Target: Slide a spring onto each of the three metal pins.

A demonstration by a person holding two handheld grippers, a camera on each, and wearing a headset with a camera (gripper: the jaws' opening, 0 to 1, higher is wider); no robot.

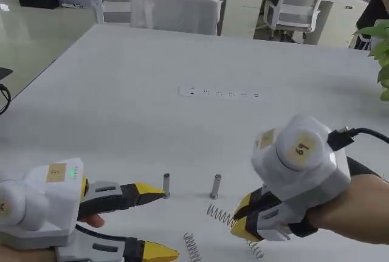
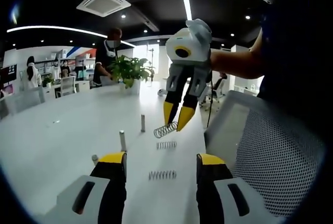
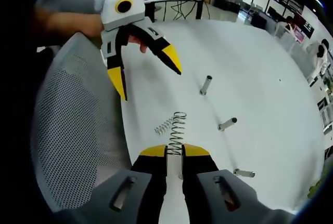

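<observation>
Two short metal pins (image 1: pixel 166 184) (image 1: pixel 216 186) stand upright on the white table (image 1: pixel 121 92). My right gripper (image 1: pixel 240 222) is shut on one end of a wire spring (image 1: pixel 219 213), just right of the second pin. In the right gripper view that spring (image 3: pixel 177 130) sticks out forward from the closed jaws (image 3: pixel 174 151), and three pins (image 3: pixel 206 84) (image 3: pixel 227 124) (image 3: pixel 244 172) stand to the right. My left gripper (image 1: pixel 157 220) is open and holds nothing, its upper tip beside the first pin. Two loose springs (image 1: pixel 192 247) (image 1: pixel 255 248) lie near the front edge.
A power strip (image 1: pixel 219 93) is set into the table's middle. A grey mesh chair (image 3: pixel 78 120) sits against the near edge. More chairs (image 1: pixel 176 13) stand beyond the far edge, and a plant (image 1: pixel 380 49) is at the right.
</observation>
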